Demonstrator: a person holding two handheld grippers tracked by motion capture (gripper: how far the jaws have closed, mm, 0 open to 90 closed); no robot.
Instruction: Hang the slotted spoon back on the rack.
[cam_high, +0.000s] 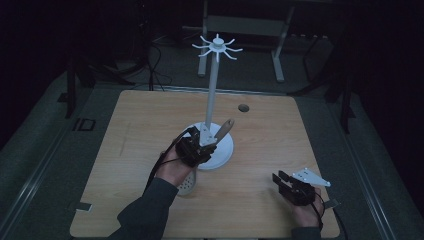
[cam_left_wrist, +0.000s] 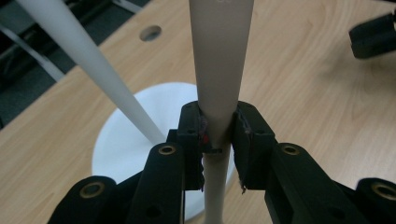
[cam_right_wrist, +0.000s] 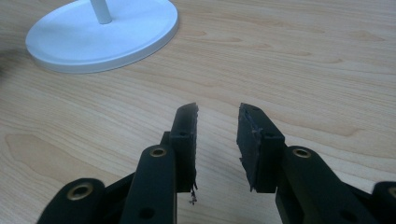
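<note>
The left gripper (cam_left_wrist: 217, 140) sits closest in its own view, jaws pinching the beige handle of a utensil (cam_left_wrist: 219, 70) — the pads press on it from both sides where it narrows. In the high view the same gripper (cam_high: 199, 146) is held over the near edge of the white stand (cam_high: 223, 150), with the utensil's handle slanting up to the right and its slotted head (cam_high: 187, 184) showing below the hand, just above the table (cam_high: 260, 145). The stand's pole (cam_high: 212, 90) rises from the round base to a crown of hooks (cam_high: 218, 47); the handle is near the pole's foot but apart from it.

The right gripper (cam_right_wrist: 217, 140) has its jaws spread, with nothing between them — bare wood beneath. In the high view it (cam_high: 284, 181) rests low near the table's front right corner, well apart from the stand.
</note>
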